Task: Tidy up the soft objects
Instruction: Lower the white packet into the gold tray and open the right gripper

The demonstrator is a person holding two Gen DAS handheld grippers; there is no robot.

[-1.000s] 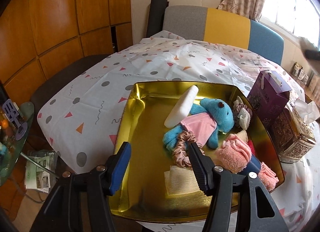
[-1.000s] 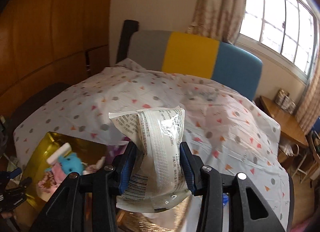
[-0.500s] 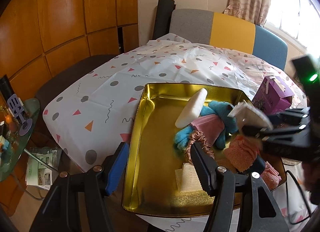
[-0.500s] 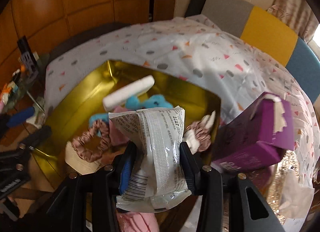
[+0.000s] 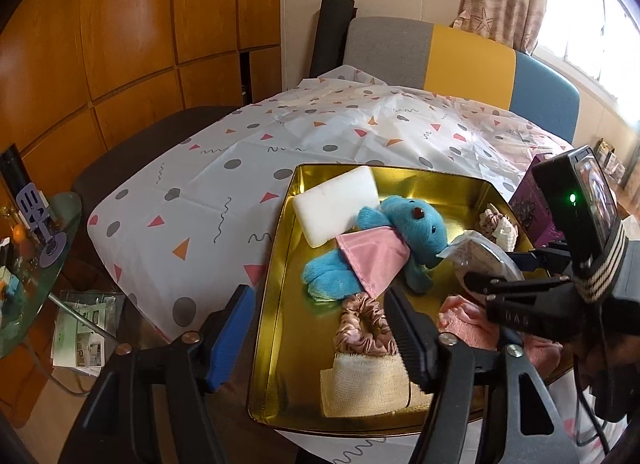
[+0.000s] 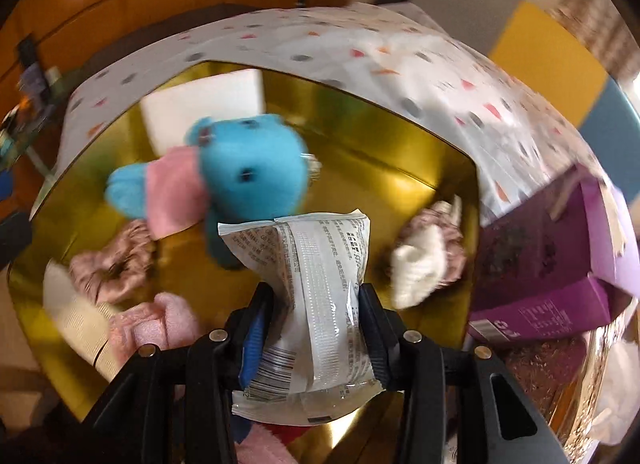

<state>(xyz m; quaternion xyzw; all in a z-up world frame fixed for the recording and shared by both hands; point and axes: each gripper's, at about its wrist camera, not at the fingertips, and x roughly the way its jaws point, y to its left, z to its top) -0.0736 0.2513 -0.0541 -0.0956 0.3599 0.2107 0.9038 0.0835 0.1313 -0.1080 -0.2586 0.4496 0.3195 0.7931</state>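
A gold tray (image 5: 280, 264) (image 6: 400, 159) holds a blue plush toy (image 5: 416, 223) (image 6: 256, 167) in a pink shirt, a white sponge (image 5: 336, 203) (image 6: 200, 107), a pink scrunchie (image 5: 360, 324) (image 6: 116, 264), a cream cloth (image 5: 368, 388), a pink towel (image 5: 468, 324) (image 6: 160, 324) and a second scrunchie (image 5: 496, 223) (image 6: 428, 252). My right gripper (image 6: 316, 304) (image 5: 492, 268) is shut on a white plastic packet (image 6: 312, 284) (image 5: 476, 256) and holds it low over the tray beside the plush. My left gripper (image 5: 320, 320) is open and empty above the tray's near left edge.
The tray sits on a table with a white patterned cloth (image 5: 240, 167). A purple box (image 6: 560, 256) (image 5: 536, 199) and an ornate tissue box (image 6: 560, 376) stand right of the tray. A grey, yellow and blue chair (image 5: 460, 51) is behind. A glass side table (image 5: 28, 264) is left.
My right gripper has carried the packet down and forward into the tray, close to the plush toy. My left gripper has drawn back slightly and stays open.
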